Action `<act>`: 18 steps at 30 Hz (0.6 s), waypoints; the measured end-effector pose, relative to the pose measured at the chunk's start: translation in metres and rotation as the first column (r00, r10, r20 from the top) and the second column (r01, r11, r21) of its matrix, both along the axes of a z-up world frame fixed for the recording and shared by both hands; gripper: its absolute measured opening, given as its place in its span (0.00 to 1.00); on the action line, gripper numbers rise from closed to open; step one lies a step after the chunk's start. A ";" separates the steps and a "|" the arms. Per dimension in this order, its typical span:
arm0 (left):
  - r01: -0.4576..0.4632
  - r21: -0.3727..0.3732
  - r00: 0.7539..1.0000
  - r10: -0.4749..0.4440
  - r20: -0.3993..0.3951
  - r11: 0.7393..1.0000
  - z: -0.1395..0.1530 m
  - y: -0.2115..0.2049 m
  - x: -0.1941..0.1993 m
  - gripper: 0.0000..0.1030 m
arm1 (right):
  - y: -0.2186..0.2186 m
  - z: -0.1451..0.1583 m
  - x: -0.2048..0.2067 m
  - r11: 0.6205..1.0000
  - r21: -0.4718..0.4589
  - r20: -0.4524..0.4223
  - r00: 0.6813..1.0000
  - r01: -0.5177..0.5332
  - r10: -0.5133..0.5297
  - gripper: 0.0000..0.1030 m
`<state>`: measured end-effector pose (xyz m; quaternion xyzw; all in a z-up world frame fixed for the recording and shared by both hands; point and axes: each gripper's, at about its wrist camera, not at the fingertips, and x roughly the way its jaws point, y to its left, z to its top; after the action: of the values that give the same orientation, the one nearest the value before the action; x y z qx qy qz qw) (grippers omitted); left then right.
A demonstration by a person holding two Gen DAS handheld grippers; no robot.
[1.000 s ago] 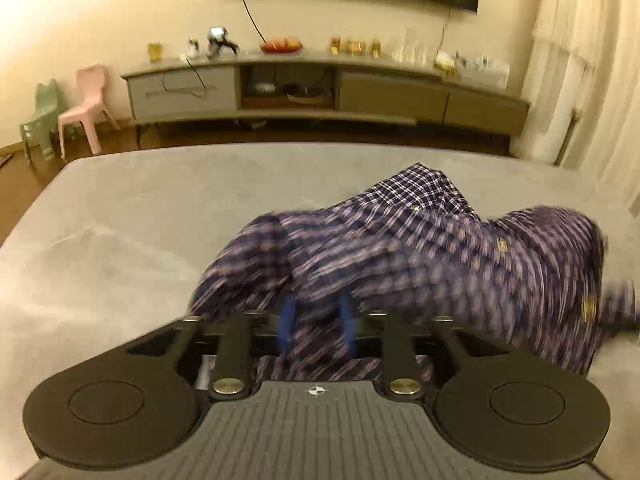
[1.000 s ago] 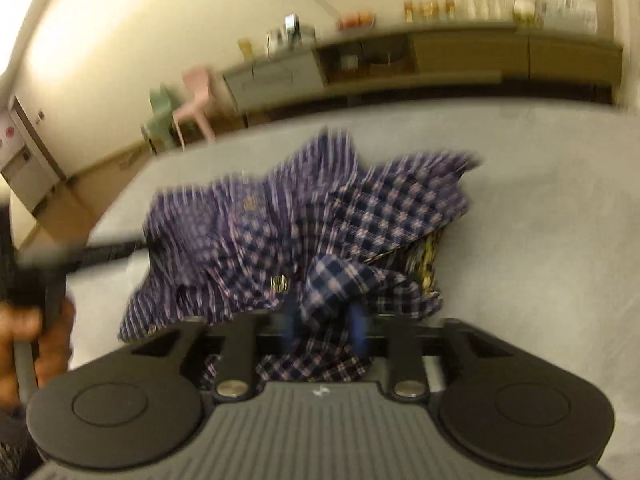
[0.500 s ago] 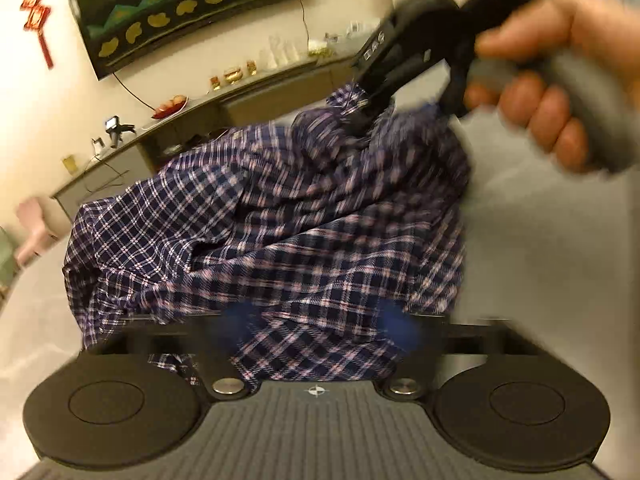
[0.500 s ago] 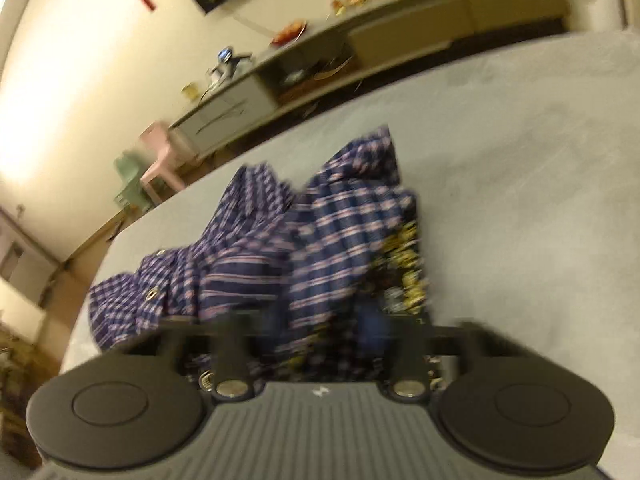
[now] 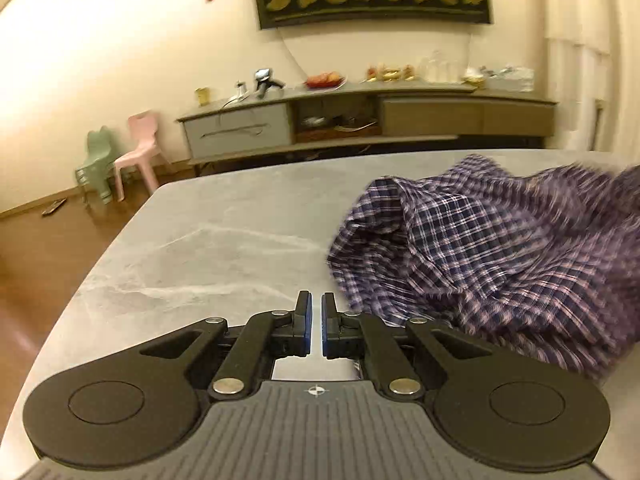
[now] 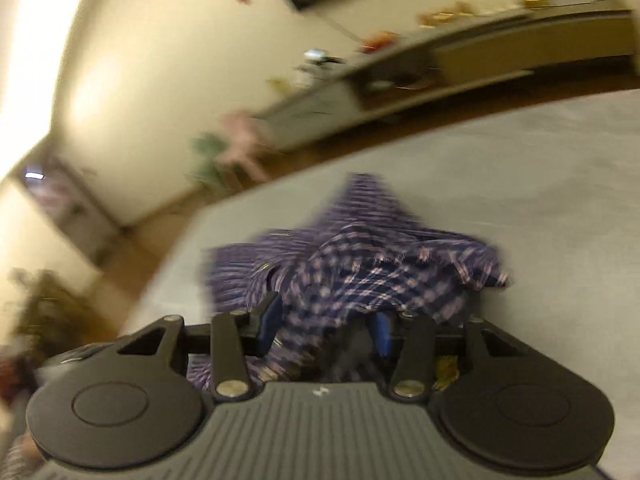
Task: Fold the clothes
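Note:
A purple plaid shirt (image 5: 492, 252) lies crumpled on the grey table (image 5: 224, 232), at the right in the left wrist view. My left gripper (image 5: 316, 320) is nearly shut and empty, just left of the shirt's near edge. In the blurred right wrist view the shirt (image 6: 360, 276) is bunched up right in front. My right gripper (image 6: 324, 320) has its jaws apart with a fold of the shirt lying between them.
The table's left edge (image 5: 104, 264) drops to a wooden floor. A long sideboard (image 5: 360, 120) with small items stands at the far wall. A pink chair (image 5: 140, 148) and a green chair (image 5: 96, 164) stand to its left.
My left gripper has let go of the shirt, closed empty and swung left of it. My right gripper has opened wider, with cloth still between its fingers; the shirt has dropped into a heap.

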<state>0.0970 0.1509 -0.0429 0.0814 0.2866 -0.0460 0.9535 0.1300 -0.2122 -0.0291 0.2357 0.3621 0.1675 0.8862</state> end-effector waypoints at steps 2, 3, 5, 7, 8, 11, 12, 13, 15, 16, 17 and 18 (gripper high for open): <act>0.104 0.000 0.995 -0.104 0.006 0.995 -0.001 -0.017 -0.013 0.32 | -0.016 -0.008 0.005 0.997 0.012 -0.042 0.996 0.076 -0.076 0.46; 0.168 0.012 0.986 -0.168 0.016 0.986 -0.003 -0.032 -0.020 0.58 | -0.022 -0.008 0.005 0.994 0.023 -0.048 0.993 0.106 -0.105 0.47; 0.293 0.070 0.954 -0.297 0.050 0.953 -0.010 -0.069 -0.036 0.87 | -0.029 -0.009 0.004 0.986 0.004 -0.040 0.986 0.165 -0.165 0.56; 0.393 0.184 0.908 -0.412 0.076 0.901 -0.025 -0.103 -0.053 0.91 | -0.027 -0.014 0.006 0.972 -0.066 -0.009 0.974 0.227 -0.228 0.70; 0.421 0.231 0.893 -0.446 0.067 0.877 -0.033 -0.119 -0.053 0.91 | -0.026 -0.018 0.008 0.961 -0.106 0.010 0.966 0.257 -0.257 0.74; 0.485 0.305 0.855 -0.518 0.033 0.820 -0.055 -0.155 -0.042 0.91 | -0.032 -0.031 0.021 0.939 -0.162 0.012 0.952 0.303 -0.305 0.77; 0.497 0.314 0.848 -0.529 0.022 0.809 -0.060 -0.162 -0.037 0.90 | -0.035 -0.039 0.030 0.937 -0.168 0.003 0.951 0.305 -0.309 0.78; 0.509 0.322 0.841 -0.541 0.010 0.798 -0.064 -0.169 -0.033 0.87 | -0.035 -0.049 0.036 0.940 -0.165 -0.021 0.952 0.299 -0.306 0.78; 0.516 0.309 0.843 -0.537 -0.019 0.799 -0.069 -0.172 -0.024 0.69 | -0.032 -0.067 0.044 0.949 -0.141 -0.066 0.954 0.280 -0.292 0.77; 0.517 0.299 0.846 -0.532 -0.035 0.802 -0.070 -0.172 -0.019 0.53 | -0.029 -0.075 0.046 0.956 -0.120 -0.084 0.956 0.269 -0.280 0.71; 0.518 0.288 0.848 -0.527 -0.051 0.806 -0.072 -0.172 -0.014 0.44 | -0.026 -0.084 0.053 0.964 -0.093 -0.109 0.960 0.248 -0.257 0.54; 0.518 0.278 0.851 -0.522 -0.068 0.809 -0.074 -0.171 -0.010 0.15 | -0.024 -0.089 0.057 0.969 -0.071 -0.133 0.961 0.235 -0.242 0.43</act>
<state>0.0874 -0.0204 -0.1167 0.2936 0.2513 -0.2624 0.8842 0.1874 -0.2364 -0.1180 0.2644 0.3971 0.0324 0.8783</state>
